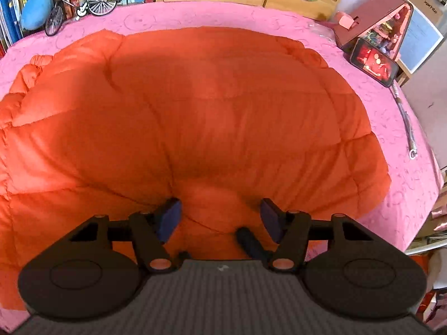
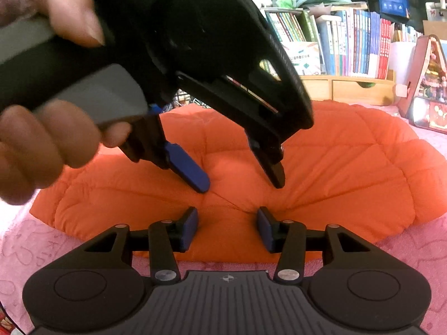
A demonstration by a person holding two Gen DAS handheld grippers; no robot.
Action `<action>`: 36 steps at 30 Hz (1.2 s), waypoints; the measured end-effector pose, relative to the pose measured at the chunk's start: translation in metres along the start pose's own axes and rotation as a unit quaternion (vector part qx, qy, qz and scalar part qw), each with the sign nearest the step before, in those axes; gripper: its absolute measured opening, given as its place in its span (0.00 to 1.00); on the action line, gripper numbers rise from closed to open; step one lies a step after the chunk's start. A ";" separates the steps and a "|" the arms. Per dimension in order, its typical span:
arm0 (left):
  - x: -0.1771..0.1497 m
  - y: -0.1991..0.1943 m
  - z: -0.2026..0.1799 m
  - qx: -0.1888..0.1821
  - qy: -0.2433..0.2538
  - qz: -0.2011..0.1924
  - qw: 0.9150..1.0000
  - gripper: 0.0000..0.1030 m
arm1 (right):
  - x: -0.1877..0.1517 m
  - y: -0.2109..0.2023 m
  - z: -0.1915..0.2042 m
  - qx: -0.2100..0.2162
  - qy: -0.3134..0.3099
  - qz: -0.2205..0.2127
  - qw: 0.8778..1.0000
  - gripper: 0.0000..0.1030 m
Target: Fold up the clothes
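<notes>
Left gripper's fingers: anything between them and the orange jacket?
Nothing. In the right wrist view the left gripper hangs open just over the orange jacket, with only air beneath its fingertips.

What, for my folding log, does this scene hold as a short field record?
garment: orange quilted garment, spread flat
surface: pink cloth
left hand-held gripper: jaws apart, tips pointing down at the garment
left hand: wrapped round that gripper's handle
right hand-held gripper: jaws apart at the garment's near edge, a fabric ridge between the pads; grip unclear
background: bookshelves, model bicycle, phone
</notes>
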State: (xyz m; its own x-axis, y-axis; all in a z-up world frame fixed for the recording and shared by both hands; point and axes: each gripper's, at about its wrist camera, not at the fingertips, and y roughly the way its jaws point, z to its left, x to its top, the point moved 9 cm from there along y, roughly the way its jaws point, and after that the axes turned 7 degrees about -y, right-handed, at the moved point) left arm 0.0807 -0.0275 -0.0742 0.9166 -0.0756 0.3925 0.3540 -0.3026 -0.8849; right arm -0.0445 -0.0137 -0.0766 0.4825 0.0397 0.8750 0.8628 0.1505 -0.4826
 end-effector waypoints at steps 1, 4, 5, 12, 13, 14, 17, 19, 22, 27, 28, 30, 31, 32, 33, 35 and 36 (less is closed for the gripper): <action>0.000 -0.002 -0.001 0.006 0.006 -0.008 1.000 0.55 | 0.000 0.000 0.000 0.000 0.001 0.000 1.000 0.46; 0.003 -0.007 -0.005 0.020 0.022 -0.023 0.999 0.55 | -0.002 -0.002 -0.002 -0.001 0.002 -0.002 1.000 0.46; 0.004 -0.005 -0.004 0.021 0.021 -0.020 0.999 0.55 | -0.002 -0.001 -0.001 -0.001 0.002 -0.002 1.000 0.46; 0.010 0.009 0.000 0.033 0.011 -0.013 0.999 0.56 | 0.006 0.012 -0.004 0.002 0.011 0.000 1.000 0.46; 0.011 0.008 0.000 0.034 0.011 -0.015 0.999 0.56 | 0.006 0.012 -0.004 0.002 0.011 0.000 1.000 0.46; 0.013 0.010 0.000 0.035 0.011 -0.016 0.999 0.56 | 0.007 0.014 -0.006 0.002 0.012 0.000 1.000 0.46; 0.020 0.012 0.002 0.038 0.008 -0.021 0.999 0.56 | 0.008 0.015 -0.007 0.003 0.012 0.000 1.000 0.46; 0.027 0.014 0.003 0.042 0.009 -0.030 0.999 0.56 | 0.008 0.015 -0.007 0.004 0.013 0.000 1.000 0.46; 0.037 0.021 0.006 0.047 0.006 -0.035 0.998 0.56 | 0.008 0.015 -0.008 0.005 0.013 0.000 1.000 0.46; 0.055 0.026 0.011 0.055 0.000 -0.052 0.997 0.56 | 0.007 0.015 -0.009 0.005 0.013 0.001 1.000 0.46; 0.059 0.027 0.011 0.056 -0.002 -0.056 0.997 0.56 | 0.007 0.015 -0.009 0.005 0.013 0.001 1.000 0.46; 0.068 0.030 0.013 0.062 -0.004 -0.064 0.996 0.56 | 0.007 0.015 -0.010 0.005 0.012 0.001 1.000 0.46; 0.073 0.032 0.014 0.067 -0.007 -0.067 0.995 0.56 | 0.007 0.015 -0.010 0.005 0.012 0.001 1.000 0.46; 0.079 0.035 0.016 0.070 -0.010 -0.069 0.995 0.57 | 0.007 0.015 -0.010 0.005 0.012 0.001 1.000 0.46; 0.085 0.038 0.018 0.074 -0.013 -0.071 0.995 0.57 | 0.007 0.015 -0.010 0.005 0.012 0.001 1.000 0.46; 0.095 0.045 0.022 0.076 -0.023 -0.068 0.995 0.58 | 0.007 0.016 -0.012 0.006 0.011 0.001 1.000 0.46; 0.100 0.049 0.025 0.074 -0.030 -0.064 0.995 0.58 | 0.007 0.017 -0.012 0.006 0.011 0.000 1.000 0.46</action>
State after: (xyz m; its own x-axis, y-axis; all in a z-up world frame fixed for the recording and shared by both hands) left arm 0.1943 -0.0266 -0.0841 0.8701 0.0119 0.4927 0.4878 -0.1627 -0.8576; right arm -0.0243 -0.0231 -0.0789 0.4867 0.0175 0.8734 0.8605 0.1625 -0.4828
